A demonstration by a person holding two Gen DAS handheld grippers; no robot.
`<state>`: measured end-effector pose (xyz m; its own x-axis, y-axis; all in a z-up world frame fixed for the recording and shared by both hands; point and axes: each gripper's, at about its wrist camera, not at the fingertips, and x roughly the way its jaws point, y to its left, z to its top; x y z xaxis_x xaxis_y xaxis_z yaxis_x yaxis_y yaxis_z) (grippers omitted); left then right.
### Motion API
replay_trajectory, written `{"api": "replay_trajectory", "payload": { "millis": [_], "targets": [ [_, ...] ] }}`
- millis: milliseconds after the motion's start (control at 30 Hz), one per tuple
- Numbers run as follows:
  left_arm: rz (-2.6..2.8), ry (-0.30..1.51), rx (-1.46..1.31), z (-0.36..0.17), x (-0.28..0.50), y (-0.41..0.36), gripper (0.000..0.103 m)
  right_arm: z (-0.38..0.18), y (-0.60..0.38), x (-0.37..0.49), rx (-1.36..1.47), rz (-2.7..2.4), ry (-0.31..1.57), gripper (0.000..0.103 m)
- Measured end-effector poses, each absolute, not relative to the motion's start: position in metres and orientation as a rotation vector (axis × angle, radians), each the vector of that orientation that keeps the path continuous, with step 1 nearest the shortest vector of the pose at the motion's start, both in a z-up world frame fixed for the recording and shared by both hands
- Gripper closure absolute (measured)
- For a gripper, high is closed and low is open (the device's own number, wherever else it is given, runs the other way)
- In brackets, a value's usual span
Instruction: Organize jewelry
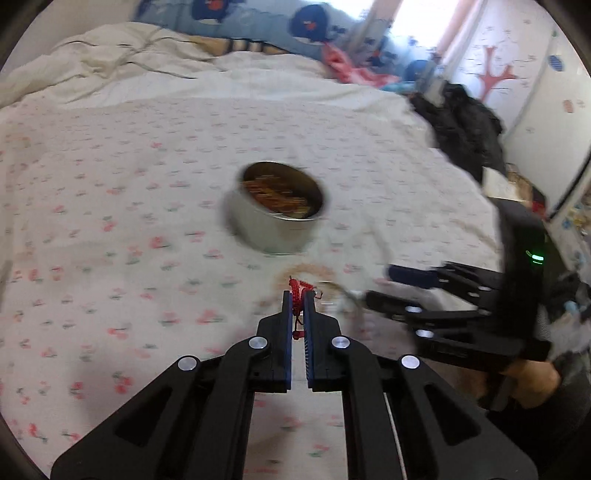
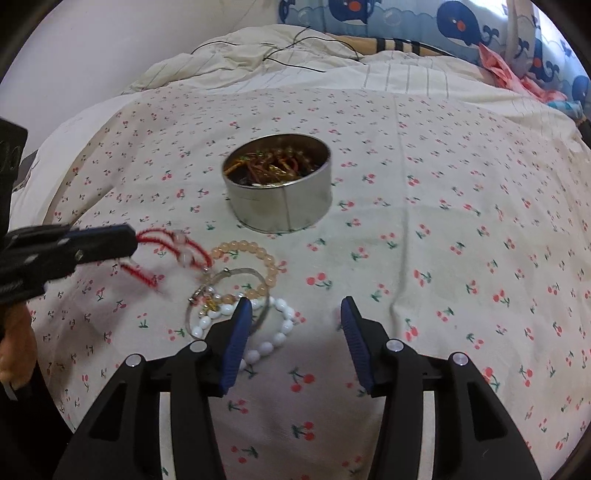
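A round metal tin (image 2: 280, 192) with several pieces of jewelry inside sits on the cherry-print bedspread; it also shows in the left wrist view (image 1: 275, 212). My left gripper (image 1: 298, 301) is shut on a red cord bracelet (image 1: 297, 291), which in the right wrist view (image 2: 173, 251) hangs from its fingers (image 2: 110, 240) with pale beads, just above the bed. Near it lie a peach bead bracelet (image 2: 255, 258), a silver bangle (image 2: 221, 291) and a white bead bracelet (image 2: 273, 332). My right gripper (image 2: 295, 314) is open and empty, just right of the white bracelet.
A crumpled cream duvet (image 2: 258, 51) with a thin black cable lies at the head of the bed. A whale-print pillow (image 2: 461, 26) and pink cloth (image 2: 517, 77) are at the back right. A dark garment (image 1: 465, 125) hangs at the bed's right edge.
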<state>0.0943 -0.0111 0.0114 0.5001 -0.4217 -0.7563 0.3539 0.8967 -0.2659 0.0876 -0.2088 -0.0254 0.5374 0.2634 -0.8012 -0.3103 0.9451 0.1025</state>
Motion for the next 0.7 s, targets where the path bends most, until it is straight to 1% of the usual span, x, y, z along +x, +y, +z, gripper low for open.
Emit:
{"api": "replay_trajectory", "payload": {
  "millis": [133,200,400,633,700],
  "targets": [
    [-0.304,1.021,0.036,-0.016,0.103,-0.005,0.098,-0.029,-0.198,0.091,-0.062,0.362,0.945,0.054],
    [-0.283,1.078,0.041,-0.030,0.107,-0.002,0.097,-0.031,-0.191,0.092,-0.077,0.375,0.944,0.054],
    [-0.275,1.076,0.052,-0.030,0.107,-0.002,0.095,-0.042,-0.179,0.096,-0.113,0.377,0.971,0.059],
    [-0.275,1.076,0.062,-0.033,0.107,-0.005,0.093,-0.043,-0.179,0.098,-0.108,0.378,0.968,0.061],
    [-0.273,1.074,0.068,-0.033,0.107,-0.006,0.093,-0.042,-0.179,0.098,-0.111,0.380,0.967,0.063]
  ]
}}
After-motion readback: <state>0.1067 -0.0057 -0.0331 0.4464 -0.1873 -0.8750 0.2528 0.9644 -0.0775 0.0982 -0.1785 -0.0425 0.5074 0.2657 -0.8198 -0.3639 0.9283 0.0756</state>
